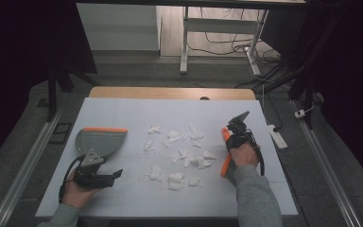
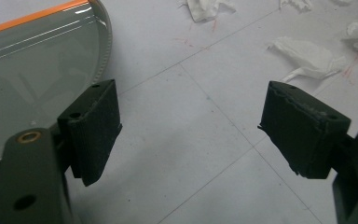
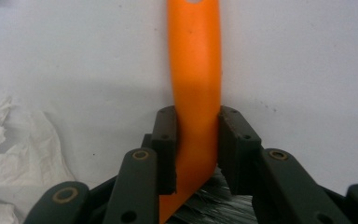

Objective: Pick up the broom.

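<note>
Now the right hand-held gripper (image 3: 196, 149) pinches the orange brush handle (image 3: 195, 70) (dark bristles beneath); left hand-held gripper (image 2: 191, 126) spread.

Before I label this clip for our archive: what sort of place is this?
Probably a lab or test room, not a home: a white tabletop sheet with ruled lines, loose black cables on the floor beyond, and a white-legged workbench behind.

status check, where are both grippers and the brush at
Right gripper shut on orange brush handle. Left gripper open, empty, beside grey dustpan. Paper scraps scattered mid-table between them, nothing blocking.
</note>
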`<state>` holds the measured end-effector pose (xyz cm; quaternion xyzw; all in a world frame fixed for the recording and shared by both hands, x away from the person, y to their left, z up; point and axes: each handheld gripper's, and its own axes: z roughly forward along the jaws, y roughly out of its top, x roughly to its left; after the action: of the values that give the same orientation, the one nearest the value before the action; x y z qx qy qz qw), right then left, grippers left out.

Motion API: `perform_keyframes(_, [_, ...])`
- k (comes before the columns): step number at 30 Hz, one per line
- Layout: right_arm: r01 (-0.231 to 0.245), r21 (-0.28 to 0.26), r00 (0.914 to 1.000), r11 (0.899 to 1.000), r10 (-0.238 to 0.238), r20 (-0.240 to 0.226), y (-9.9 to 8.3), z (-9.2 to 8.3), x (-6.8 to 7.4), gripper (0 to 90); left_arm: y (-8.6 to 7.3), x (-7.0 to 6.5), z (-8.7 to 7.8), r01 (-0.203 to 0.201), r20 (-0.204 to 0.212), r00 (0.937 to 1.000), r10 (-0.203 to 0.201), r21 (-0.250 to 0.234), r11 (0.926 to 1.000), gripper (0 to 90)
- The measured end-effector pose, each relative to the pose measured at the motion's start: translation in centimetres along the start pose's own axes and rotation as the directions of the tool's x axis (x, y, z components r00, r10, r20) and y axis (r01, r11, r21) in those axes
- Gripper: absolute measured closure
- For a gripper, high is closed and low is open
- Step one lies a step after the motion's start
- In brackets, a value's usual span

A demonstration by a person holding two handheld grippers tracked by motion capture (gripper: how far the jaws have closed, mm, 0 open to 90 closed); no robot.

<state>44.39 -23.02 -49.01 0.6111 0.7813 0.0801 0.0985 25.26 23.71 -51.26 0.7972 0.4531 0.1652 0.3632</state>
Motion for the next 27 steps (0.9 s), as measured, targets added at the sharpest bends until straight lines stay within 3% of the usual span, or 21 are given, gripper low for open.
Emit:
perform_keyframes(10, [0.014,-0.014,0.9999,1.0,-0.014,0.001,-0.2,0.0,0.0,71.0,-0.1,0.0,0.0,-0.001,0.001,1.0,0.001,0.002,1.0,20.7])
perform_keyframes(14, [0.034,-0.021,0.999,0.999,-0.035,-0.027,-0.2,0.0,-0.3,71.2,-0.1,0.1,0.1,-0.002,0.001,1.0,0.002,0.005,1.0,20.7])
perform_keyframes(17, [0.044,-0.027,0.9955,0.999,-0.046,-0.082,-0.3,-0.1,-1.2,71.3,-0.1,0.1,0.1,-0.001,0.0,1.0,0.001,0.004,1.0,20.7])
perform_keyframes(18, [0.025,-0.039,0.9896,0.999,-0.031,-0.14,-0.5,-0.1,-1.9,71.3,0.0,0.1,0.1,-0.001,-0.001,1.0,0.001,0.003,1.0,20.7])
perform_keyframes(19, [0.02,-0.042,0.9853,0.999,-0.026,-0.169,-0.5,-0.3,-2.3,71.3,0.0,0.1,0.1,0.001,0.0,1.0,-0.001,0.002,1.0,20.7])
perform_keyframes(22, [0.02,-0.085,0.9718,0.996,-0.039,-0.233,-1.0,-0.8,-3.3,71.3,-0.1,0.2,0.1,0.008,-0.002,1.0,-0.008,0.0,1.0,20.7])
perform_keyframes(23, [0.02,-0.085,0.9718,0.996,-0.039,-0.233,-1.0,-0.8,-3.3,71.3,0.0,0.2,0.1,0.006,-0.003,1.0,-0.006,-0.001,1.0,20.7])
perform_keyframes(24, [0.014,-0.096,0.9663,0.995,-0.038,-0.254,-1.2,-1.1,-3.5,71.4,0.0,0.2,0.0,0.006,-0.004,1.0,-0.006,-0.002,1.0,20.7])
perform_keyframes(25, [0.004,-0.124,0.9545,0.992,-0.041,-0.295,-1.7,-1.5,-4.2,71.4,0.0,0.2,0.0,0.006,-0.005,1.0,-0.006,-0.003,1.0,20.7])
perform_keyframes(26, [0.004,-0.124,0.9545,0.992,-0.041,-0.295,-1.7,-1.5,-4.2,71.4,0.0,0.2,0.1,0.005,-0.005,1.0,-0.005,-0.002,1.0,20.7])
perform_keyframes(27, [-0.007,-0.151,0.9427,0.988,-0.044,-0.331,-2.2,-2.0,-4.7,71.4,0.0,0.2,0.1,0.005,-0.006,1.0,-0.005,-0.002,1.0,20.7])
